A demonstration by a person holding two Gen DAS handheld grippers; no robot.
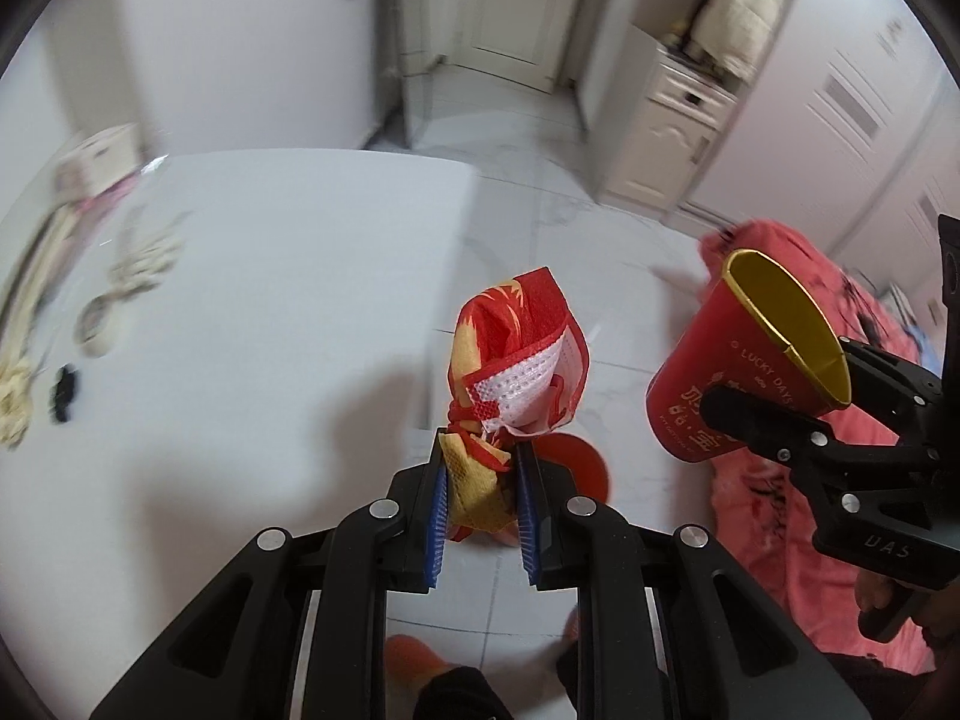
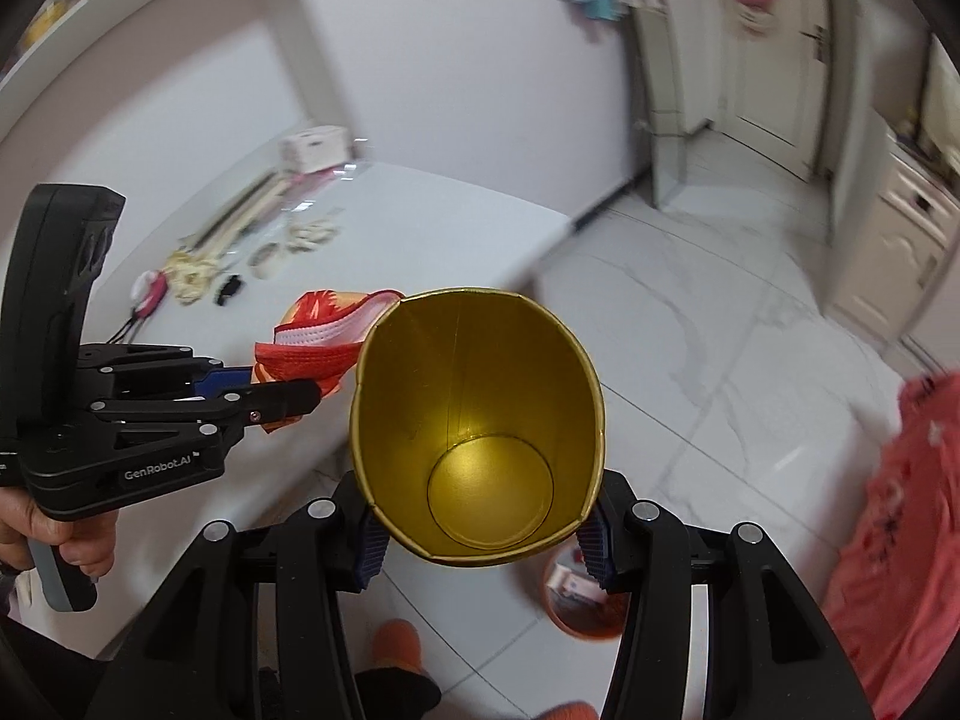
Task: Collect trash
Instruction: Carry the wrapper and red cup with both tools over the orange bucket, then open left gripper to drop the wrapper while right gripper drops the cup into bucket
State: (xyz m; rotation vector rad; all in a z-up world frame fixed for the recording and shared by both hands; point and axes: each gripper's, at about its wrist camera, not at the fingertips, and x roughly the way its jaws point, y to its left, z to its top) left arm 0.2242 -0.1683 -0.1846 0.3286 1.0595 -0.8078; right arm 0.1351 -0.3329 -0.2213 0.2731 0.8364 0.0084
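My left gripper (image 1: 480, 501) is shut on a crumpled red and yellow face mask (image 1: 516, 354), held in the air beyond the table's right edge; the mask also shows in the right wrist view (image 2: 318, 330). My right gripper (image 2: 483, 540) is shut on a red paper cup with a gold inside (image 2: 480, 420), squeezed oval, its mouth facing the camera. In the left wrist view the cup (image 1: 738, 372) hangs to the right of the mask. An orange trash bin (image 2: 579, 600) stands on the floor below, partly hidden by the cup and fingers; it also shows behind the mask (image 1: 576, 462).
A white table (image 1: 270, 300) at left carries small items (image 1: 132, 264) and a black clip (image 1: 63, 393) along its far left side. A pink cloth (image 1: 798, 480) lies at right. White tiled floor (image 2: 720, 330), cabinets and a door lie beyond. Orange slippers (image 2: 396, 642) are below.
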